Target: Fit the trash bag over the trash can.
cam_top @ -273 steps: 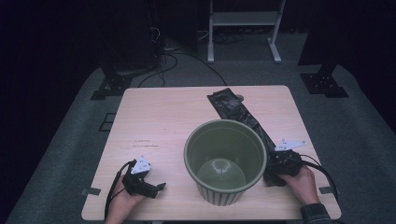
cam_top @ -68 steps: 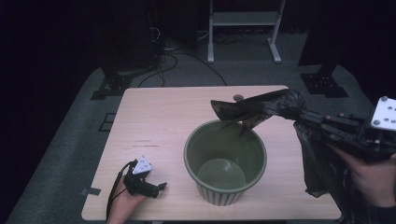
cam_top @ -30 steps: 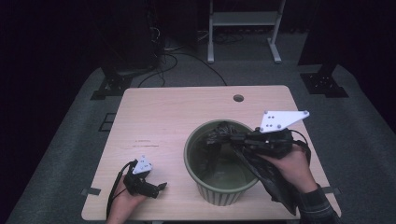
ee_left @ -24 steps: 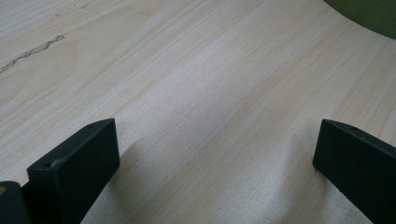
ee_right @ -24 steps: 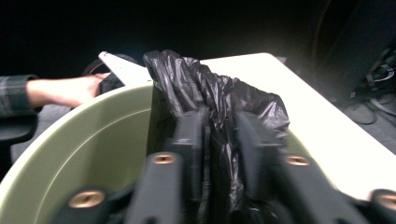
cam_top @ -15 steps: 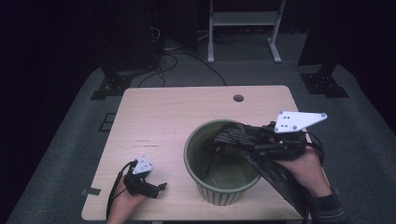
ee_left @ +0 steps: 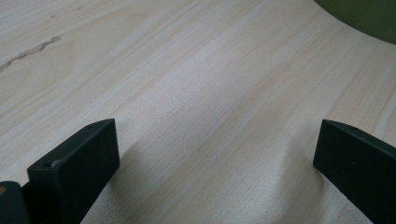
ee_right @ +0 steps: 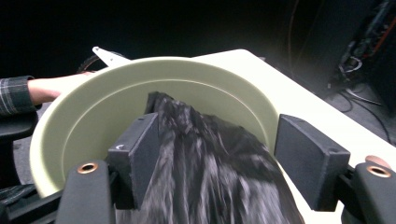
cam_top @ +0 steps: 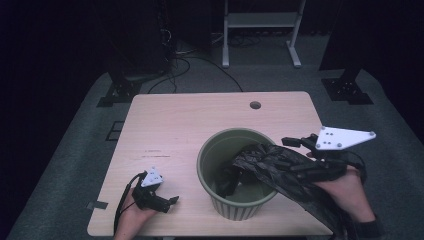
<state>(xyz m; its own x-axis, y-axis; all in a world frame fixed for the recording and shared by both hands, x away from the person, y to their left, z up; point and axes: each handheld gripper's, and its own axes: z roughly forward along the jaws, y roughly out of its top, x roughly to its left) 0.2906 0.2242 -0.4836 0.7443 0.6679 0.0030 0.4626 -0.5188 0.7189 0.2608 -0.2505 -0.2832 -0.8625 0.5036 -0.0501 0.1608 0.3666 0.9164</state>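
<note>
While the green bin (cam_top: 239,200) stands on the near right part of the tabletop (cam_top: 200,120), a black plastic bag (cam_top: 280,167) lies draped over its right rim, one end hanging down inside the bin and the other trailing off to the near right, over the tabletop's edge and past the person's right hand (cam_top: 345,192). The right hand-held gripper (cam_top: 290,150) sits just right of the bin, level with its rim, pointing left toward the opening; its grey three-cornered plate faces up. In the right gripper view the black plastic bag (ee_right: 205,158) runs between the two black jaws and over the pale green rim of the bin (ee_right: 93,102); the jaws have just been opening and now stand apart. The bag brushes the left jaw, and there seems to be a clear gap to the right one, though the blur on the plastic makes that hard to be sure of.

The left hand-held gripper (cam_top: 172,200) rests at the near left corner of the tabletop, held in the left hand (cam_top: 132,217), well apart from the bin and pointing right toward it. In the left gripper view its jaws stand wide apart with only bare wood of the tabletop (ee_left: 196,93) between them, and an edge of the bin (ee_left: 369,18) shows at the far right.

A small round hole (cam_top: 255,105) marks the far side of the tabletop.
</note>
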